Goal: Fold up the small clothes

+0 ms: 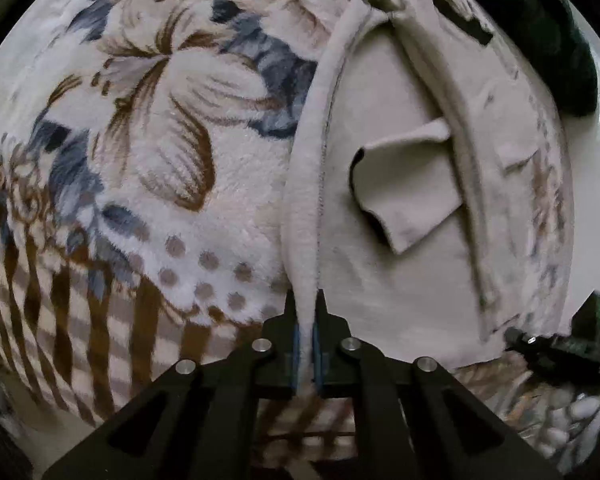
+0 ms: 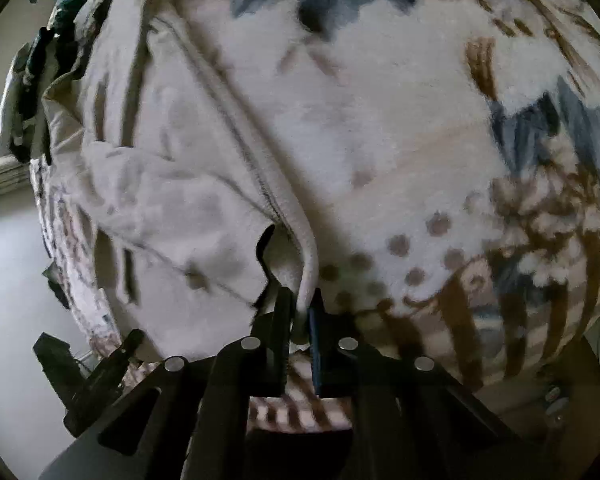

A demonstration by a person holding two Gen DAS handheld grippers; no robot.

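Observation:
A small beige garment lies on a fleece blanket with a brown and blue flower print. My left gripper is shut on the garment's thick hem, which runs up from the jaws. A pocket flap shows on the inner side of the garment. In the right wrist view the same garment lies to the left. My right gripper is shut on the other end of the hem band. The other gripper shows at the lower left of that view.
The flowered blanket covers the whole work surface. A dark green cloth lies at the far right beyond the garment. A pale floor lies past the blanket's left edge. The right gripper shows at the left wrist view's right edge.

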